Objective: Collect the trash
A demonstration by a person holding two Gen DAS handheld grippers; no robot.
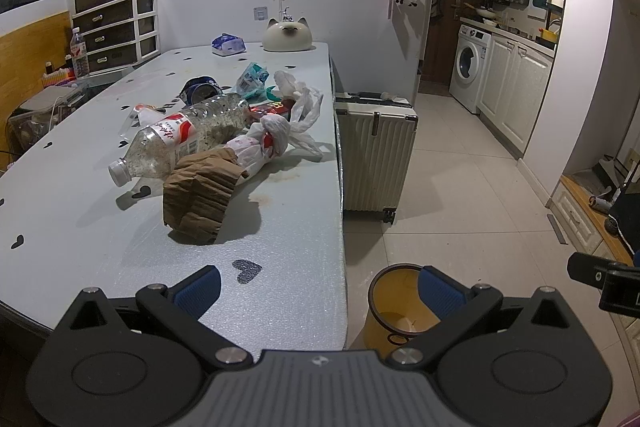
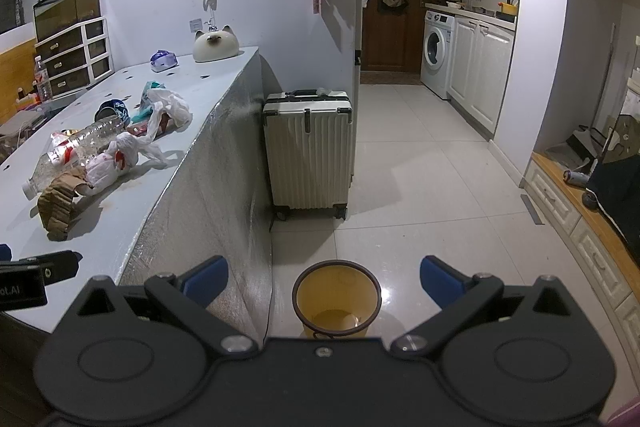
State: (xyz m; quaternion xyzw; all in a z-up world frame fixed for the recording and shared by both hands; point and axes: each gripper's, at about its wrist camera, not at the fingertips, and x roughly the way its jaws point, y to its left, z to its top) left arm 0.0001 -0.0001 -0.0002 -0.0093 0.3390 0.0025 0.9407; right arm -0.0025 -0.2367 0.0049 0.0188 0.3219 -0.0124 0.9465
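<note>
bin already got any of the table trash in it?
No. The yellow bin on the floor looks empty, while the bottle and bags remain on the table.

**Trash heaped on the table, bin on the floor beside it**

The left gripper (image 1: 320, 291) hangs with its 2 blue-padded fingers spread wide and nothing between them, above the near edge of the pale grey table (image 1: 80, 227). On the table a crumpled brown paper bag (image 1: 200, 195) touches a clear plastic bottle with a white cap (image 1: 176, 143) and a knotted white plastic bag (image 1: 276, 135). A round yellow waste bin (image 1: 394, 311) stands on the tiled floor just beside the table, with a cream ribbed suitcase (image 1: 376, 155) behind it.
</note>
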